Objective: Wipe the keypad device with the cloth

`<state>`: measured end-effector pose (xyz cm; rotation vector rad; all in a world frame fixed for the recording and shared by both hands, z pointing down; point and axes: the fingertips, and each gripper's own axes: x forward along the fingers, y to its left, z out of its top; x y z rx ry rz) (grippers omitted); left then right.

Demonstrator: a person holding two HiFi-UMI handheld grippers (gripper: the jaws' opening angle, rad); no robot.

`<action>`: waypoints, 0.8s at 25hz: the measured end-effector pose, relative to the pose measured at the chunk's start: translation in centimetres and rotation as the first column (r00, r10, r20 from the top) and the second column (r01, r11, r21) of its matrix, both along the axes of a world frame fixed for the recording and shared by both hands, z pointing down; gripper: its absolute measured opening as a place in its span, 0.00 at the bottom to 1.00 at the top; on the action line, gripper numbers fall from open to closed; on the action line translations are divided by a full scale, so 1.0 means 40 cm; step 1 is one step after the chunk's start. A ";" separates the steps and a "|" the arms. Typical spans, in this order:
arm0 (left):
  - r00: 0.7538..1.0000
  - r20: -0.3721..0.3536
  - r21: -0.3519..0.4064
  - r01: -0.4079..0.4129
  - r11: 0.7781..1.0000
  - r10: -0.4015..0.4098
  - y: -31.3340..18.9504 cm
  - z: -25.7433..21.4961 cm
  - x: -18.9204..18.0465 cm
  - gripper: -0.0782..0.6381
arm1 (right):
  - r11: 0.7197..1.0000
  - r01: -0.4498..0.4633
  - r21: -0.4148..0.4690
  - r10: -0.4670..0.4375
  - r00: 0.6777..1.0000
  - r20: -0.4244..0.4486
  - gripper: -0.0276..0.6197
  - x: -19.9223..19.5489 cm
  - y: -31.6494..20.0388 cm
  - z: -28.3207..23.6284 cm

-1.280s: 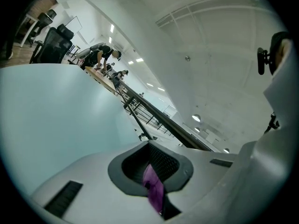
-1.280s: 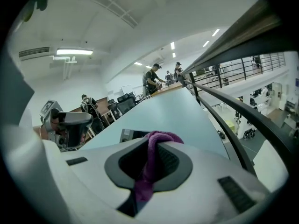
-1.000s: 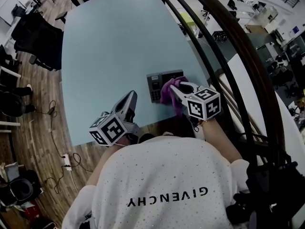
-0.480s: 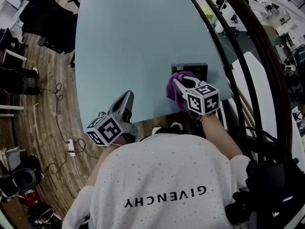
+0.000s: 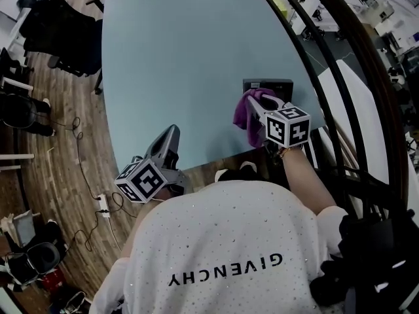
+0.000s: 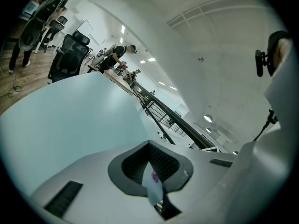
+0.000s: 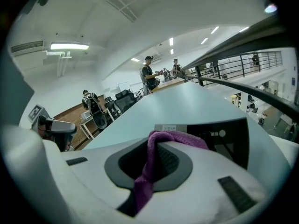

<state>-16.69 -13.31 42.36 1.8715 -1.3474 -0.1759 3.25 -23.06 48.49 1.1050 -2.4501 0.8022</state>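
Observation:
The dark keypad device point(image 5: 270, 86) lies on the pale blue table point(image 5: 177, 57) near its right edge. A purple cloth point(image 5: 249, 110) covers the device's near-left part and hangs toward the table's front edge. My right gripper point(image 5: 257, 105) is shut on the cloth, with its marker cube just behind. In the right gripper view the cloth point(image 7: 174, 137) drapes over the shut jaws of the right gripper point(image 7: 154, 160), with the device point(image 7: 226, 135) right behind it. My left gripper point(image 5: 170, 138) hovers at the front table edge, away from the device. In its own view the left gripper point(image 6: 156, 171) is shut and holds nothing.
A dark curved railing point(image 5: 340, 64) runs along the table's right side. Black office chairs point(image 5: 55, 25) stand on the wood floor at the left, with cables and a power strip point(image 5: 101, 205) below. People stand at the table's far end point(image 7: 150, 76).
My right gripper has dragged the cloth from the device's right part across to its near-left part. The left gripper has stayed at the front edge.

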 end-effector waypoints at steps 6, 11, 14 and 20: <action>1.000 -0.012 0.004 -0.017 1.000 0.017 -0.010 0.019 -0.020 0.11 | 0.998 -0.065 0.011 0.065 0.998 0.004 0.08 0.027 -0.009 -0.001; 1.000 -0.010 0.008 -0.024 1.000 0.024 0.007 0.024 -0.019 0.11 | 0.993 -0.112 0.022 0.112 0.994 0.002 0.08 0.071 0.007 -0.006; 1.000 -0.014 0.016 -0.017 1.000 0.018 -0.002 0.020 -0.036 0.11 | 0.991 -0.133 0.021 0.133 0.991 -0.006 0.08 0.082 0.004 -0.006; 0.999 -0.028 0.040 -0.014 0.999 0.015 -0.024 0.010 -0.043 0.11 | 0.980 -0.199 0.002 0.199 0.980 0.004 0.08 0.128 -0.013 -0.001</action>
